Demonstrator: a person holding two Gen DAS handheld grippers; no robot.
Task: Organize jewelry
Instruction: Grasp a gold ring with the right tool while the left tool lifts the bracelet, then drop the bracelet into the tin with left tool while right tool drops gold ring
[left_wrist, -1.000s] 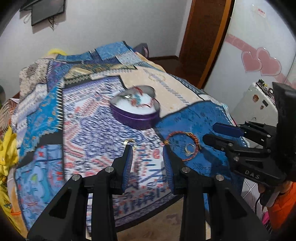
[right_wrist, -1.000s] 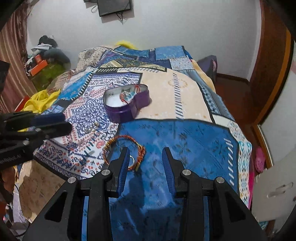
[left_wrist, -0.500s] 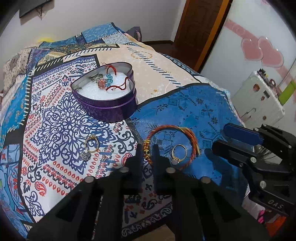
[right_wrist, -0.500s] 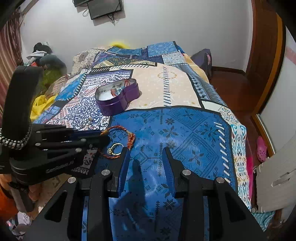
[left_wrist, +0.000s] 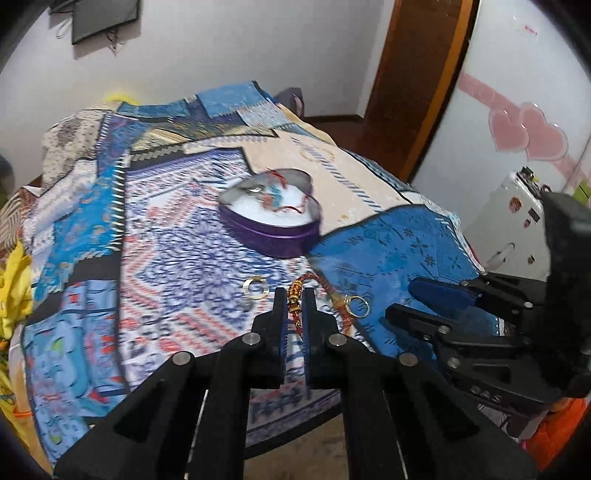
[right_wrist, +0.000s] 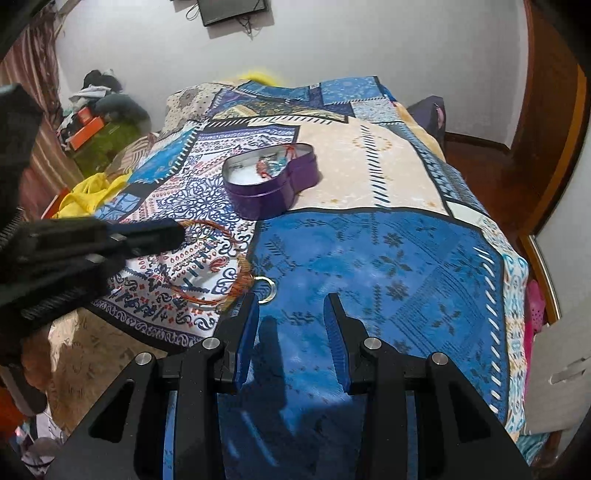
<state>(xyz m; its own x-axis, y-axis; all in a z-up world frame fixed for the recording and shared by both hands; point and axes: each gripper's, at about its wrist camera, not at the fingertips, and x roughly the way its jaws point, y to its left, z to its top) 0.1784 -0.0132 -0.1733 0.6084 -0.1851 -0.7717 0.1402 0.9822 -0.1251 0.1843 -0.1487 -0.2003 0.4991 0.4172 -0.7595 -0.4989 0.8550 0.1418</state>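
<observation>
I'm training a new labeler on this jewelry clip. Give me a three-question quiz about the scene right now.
1. True or false: the left claw is shut on the red-orange bracelet.
2. The right claw is: A) open, holding nothing B) shut on a ring C) inside the tin.
3. What shape is the purple tin on the bedspread?

Key: 1 true; 2 A; 3 heart-shaped.

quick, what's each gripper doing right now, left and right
Left gripper: closed on the red-and-gold bracelet.
Right gripper: open, holding nothing, hovering over the bedspread.
</observation>
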